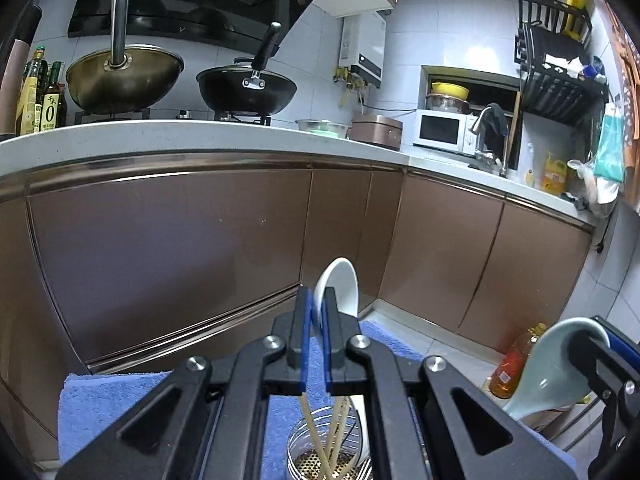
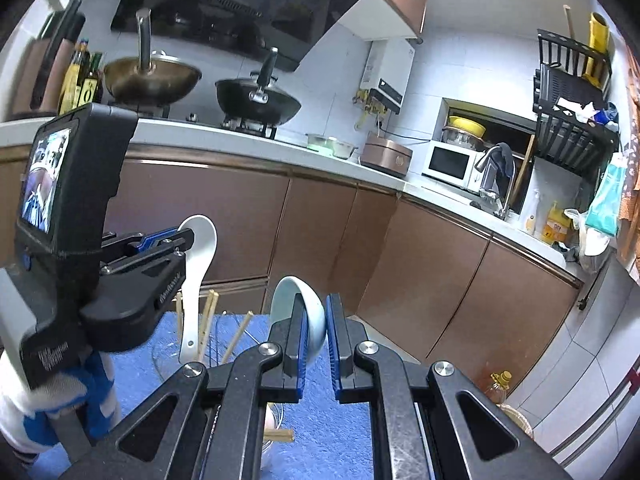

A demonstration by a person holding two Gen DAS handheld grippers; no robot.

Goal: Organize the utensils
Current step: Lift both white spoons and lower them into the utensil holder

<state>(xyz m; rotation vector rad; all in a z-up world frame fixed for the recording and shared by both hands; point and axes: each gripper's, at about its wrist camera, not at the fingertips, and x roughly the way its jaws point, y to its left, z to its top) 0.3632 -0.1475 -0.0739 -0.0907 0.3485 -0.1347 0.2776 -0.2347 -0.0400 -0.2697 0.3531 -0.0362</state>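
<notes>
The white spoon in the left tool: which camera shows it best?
The right wrist view. There the white spoon shows side-on, bowl up and handle hanging down from the left tool, beside the chopsticks. The left wrist view shows only its bowl above the fingers, which hide the rest.

Two ceramic spoons, one white spoon (image 1: 336, 284) and one pale blue spoon (image 1: 560, 364), are up in a kitchen, one in each of two tongs. Three chopsticks (image 1: 320, 436) stand in one wire holder (image 1: 304, 446). Two woks, one brass wok (image 1: 124, 80) and one black wok (image 1: 246, 90), sit on the stove beside one microwave (image 1: 440, 130).
</notes>
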